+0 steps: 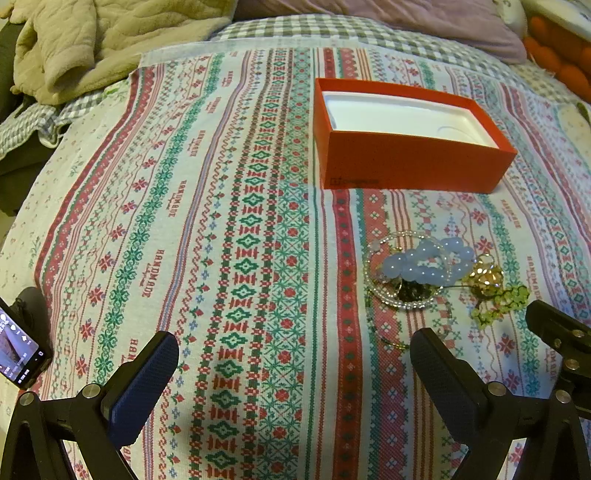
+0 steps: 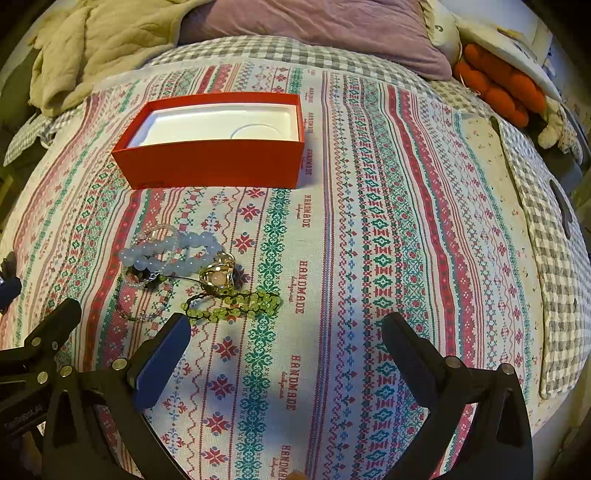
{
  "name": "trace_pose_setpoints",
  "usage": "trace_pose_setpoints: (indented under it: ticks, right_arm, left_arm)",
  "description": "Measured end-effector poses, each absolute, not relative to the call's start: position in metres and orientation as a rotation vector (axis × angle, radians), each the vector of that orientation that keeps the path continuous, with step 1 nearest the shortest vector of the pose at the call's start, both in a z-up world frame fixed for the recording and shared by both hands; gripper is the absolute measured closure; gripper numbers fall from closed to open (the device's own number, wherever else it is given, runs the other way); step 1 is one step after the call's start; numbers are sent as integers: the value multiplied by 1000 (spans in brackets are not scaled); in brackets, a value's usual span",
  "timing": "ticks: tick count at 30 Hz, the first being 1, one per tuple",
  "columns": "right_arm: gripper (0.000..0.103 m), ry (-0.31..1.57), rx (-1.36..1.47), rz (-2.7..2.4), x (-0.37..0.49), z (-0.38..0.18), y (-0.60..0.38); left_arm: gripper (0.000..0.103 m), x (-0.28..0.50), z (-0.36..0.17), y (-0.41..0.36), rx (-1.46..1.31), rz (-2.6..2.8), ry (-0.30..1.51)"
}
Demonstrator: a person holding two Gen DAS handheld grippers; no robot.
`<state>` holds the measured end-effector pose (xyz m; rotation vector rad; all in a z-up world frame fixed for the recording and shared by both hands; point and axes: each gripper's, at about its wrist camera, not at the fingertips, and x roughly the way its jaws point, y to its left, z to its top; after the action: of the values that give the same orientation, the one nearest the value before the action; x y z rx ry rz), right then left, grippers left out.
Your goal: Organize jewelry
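Surface: a bed covered by a patterned cloth [image 1: 229, 221] with red and green cross-stitch stripes and the printed word "HANDMADE"; a grey checked sheet [image 2: 280, 51] shows beyond its far edge.

Left tongs [image 1: 293, 363]: lower part of the left wrist view, jaws spread wide apart, nothing between them, only patterned cloth below.

Right tongs [image 2: 286, 341]: lower part of the right wrist view, jaws likewise wide apart and holding nothing; their black frame also enters the lower right edge of the left wrist view.

Red box [image 1: 410, 147]: open, lidless, white moulded insert [image 2: 221, 125] inside with nothing in it; upper right of centre in the left wrist view, upper left in the right wrist view.

Jewelry pile [image 1: 439, 273]: lies on the cloth just below the box in both views, apart from it, and above the tongs.

Pile contents: a pale blue bead bracelet [image 2: 173, 253], a clear bead strand [image 1: 402, 302] looped around and under it, a gold-coloured ornament [image 2: 218, 275] touching the blue beads, and a green bead bracelet [image 2: 236, 304] on dark cord at the pile's near edge.

Background: a beige quilted blanket [image 1: 92, 40] at upper left, a purple pillow [image 2: 332, 26] at top, an orange cushion [image 2: 498, 88] at upper right.

Phone [image 1: 18, 350]: lit screen, lower left edge of the left wrist view.
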<state>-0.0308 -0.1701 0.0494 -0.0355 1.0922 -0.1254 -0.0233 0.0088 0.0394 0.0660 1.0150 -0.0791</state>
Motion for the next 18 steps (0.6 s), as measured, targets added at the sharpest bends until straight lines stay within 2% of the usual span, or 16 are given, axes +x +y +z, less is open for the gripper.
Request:
trace_pose_setpoints:
  ticks: [13, 18]
  right_arm:
    - [0, 1097, -21, -121, -29, 54, -173]
    - [0, 967, 45, -70, -24, 71, -185]
  left_arm:
    - [0, -13, 50, 15, 46, -102, 1028]
    - [0, 4, 56, 18, 45, -168, 1078]
